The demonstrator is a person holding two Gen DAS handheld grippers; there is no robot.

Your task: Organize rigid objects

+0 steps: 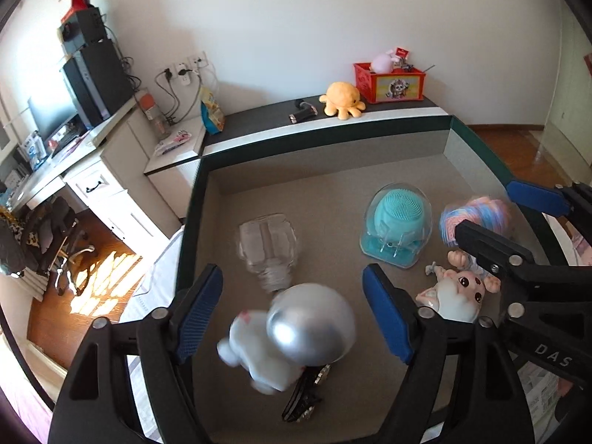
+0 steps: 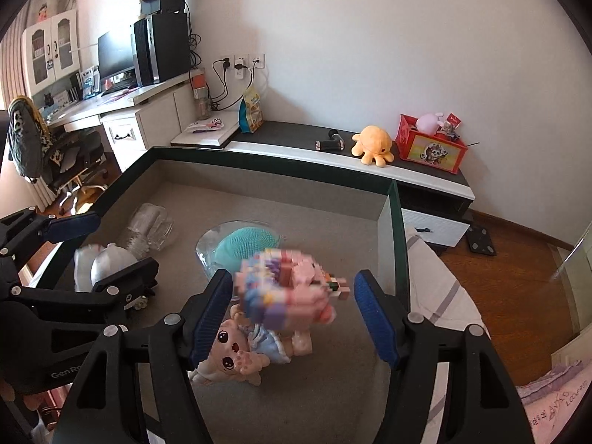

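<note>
Between our left gripper point(image 1: 292, 312), jaws spread and touching nothing, a blurred astronaut figure point(image 1: 296, 333) drops free toward the tray point(image 1: 370, 137) floor. Our right gripper point(image 2: 292, 314), equally released, frames a blurred brick-built toy point(image 2: 292, 288) above the doll point(image 2: 240, 347). Both seem let go to gather with the cleansing brush point(image 1: 397, 222) and glass jar point(image 1: 268, 248).

On my feed: left gripper point(image 1: 292, 318) and right gripper point(image 2: 292, 318) black frames, ribbed blue pads point(image 1: 199, 310), silver pivot screws, white lettering.
</note>
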